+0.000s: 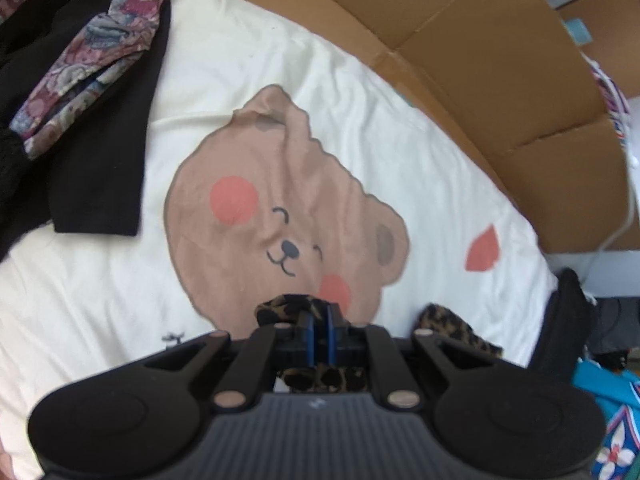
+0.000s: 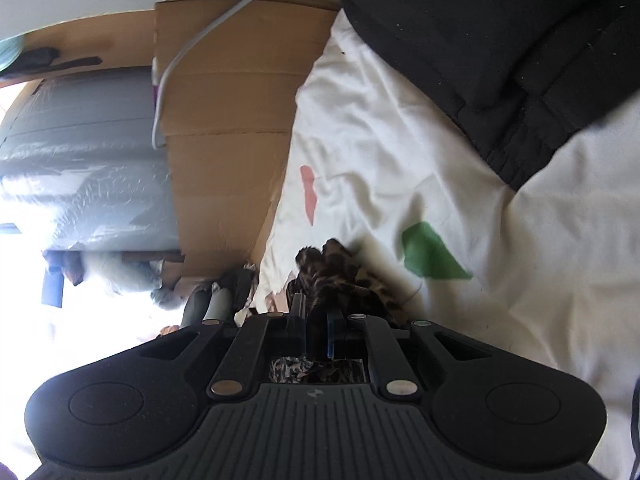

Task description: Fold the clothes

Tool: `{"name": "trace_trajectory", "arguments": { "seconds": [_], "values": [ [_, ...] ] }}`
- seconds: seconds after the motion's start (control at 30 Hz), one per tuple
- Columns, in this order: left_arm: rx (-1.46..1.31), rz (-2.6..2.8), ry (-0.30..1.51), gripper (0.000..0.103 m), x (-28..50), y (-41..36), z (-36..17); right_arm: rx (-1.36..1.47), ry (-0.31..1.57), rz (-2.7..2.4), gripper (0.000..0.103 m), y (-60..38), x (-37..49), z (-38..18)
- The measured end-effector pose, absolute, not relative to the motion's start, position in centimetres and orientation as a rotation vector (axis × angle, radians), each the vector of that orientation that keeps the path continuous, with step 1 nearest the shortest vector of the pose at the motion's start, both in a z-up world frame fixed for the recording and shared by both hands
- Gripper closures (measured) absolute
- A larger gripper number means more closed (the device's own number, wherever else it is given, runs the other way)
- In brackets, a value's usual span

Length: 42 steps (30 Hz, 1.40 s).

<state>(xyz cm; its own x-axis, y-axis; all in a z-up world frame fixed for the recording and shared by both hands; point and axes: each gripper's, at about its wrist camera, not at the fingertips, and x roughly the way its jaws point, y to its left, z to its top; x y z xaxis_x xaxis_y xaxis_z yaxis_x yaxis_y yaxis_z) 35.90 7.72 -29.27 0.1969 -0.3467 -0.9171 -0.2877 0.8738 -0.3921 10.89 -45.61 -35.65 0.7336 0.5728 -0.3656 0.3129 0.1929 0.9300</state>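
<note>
A leopard-print garment [image 1: 456, 330] lies bunched at the near edge of a cream bedsheet [image 1: 280, 72] with a brown bear print. My left gripper [image 1: 319, 314] is shut on a fold of it, which bulges past the blue pads. Another part of the garment lies to the right. In the right wrist view my right gripper [image 2: 316, 316] is shut on the same leopard-print garment [image 2: 336, 268], which sticks out between the fingers above the sheet [image 2: 520, 280].
A black garment with floral sleeve [image 1: 92, 92] lies at the far left of the sheet. A black garment [image 2: 500, 40] lies at the upper right. Cardboard [image 1: 480, 60] lines the bed's far edge. A white cable [image 2: 180, 52] hangs over cardboard [image 2: 228, 120]. Teal floral cloth [image 1: 612, 420] lies at the right.
</note>
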Motion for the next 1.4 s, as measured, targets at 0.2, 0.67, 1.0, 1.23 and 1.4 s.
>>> {"name": "trace_trajectory", "arguments": {
  "seconds": [0.2, 0.67, 1.0, 1.23, 1.4],
  "values": [
    [-0.621, 0.015, 1.422, 0.087, 36.3, 7.9, -31.2, 1.398, 0.794, 0.162, 0.066, -45.7, 11.8, -36.4],
    [-0.461, -0.128, 1.364, 0.072, 36.8, 4.0, -24.0, 1.303, 0.682, 0.226, 0.040, -45.2, 9.6, -32.5],
    [-0.432, -0.072, 1.277, 0.065, 34.1, -0.3, -21.3, 1.309, 0.687, 0.220, 0.040, -44.2, 8.3, -32.2],
    [-0.472, -0.008, 1.220, 0.048, 31.3, -2.6, -20.8, 1.289, 0.691, 0.214, 0.040, -43.9, 8.0, -32.1],
    [-0.538, 0.040, 1.203, 0.037, 29.4, -3.6, -21.1, 1.302, 0.706, 0.202, 0.040, -43.9, 7.3, -32.7]
  ]
}}
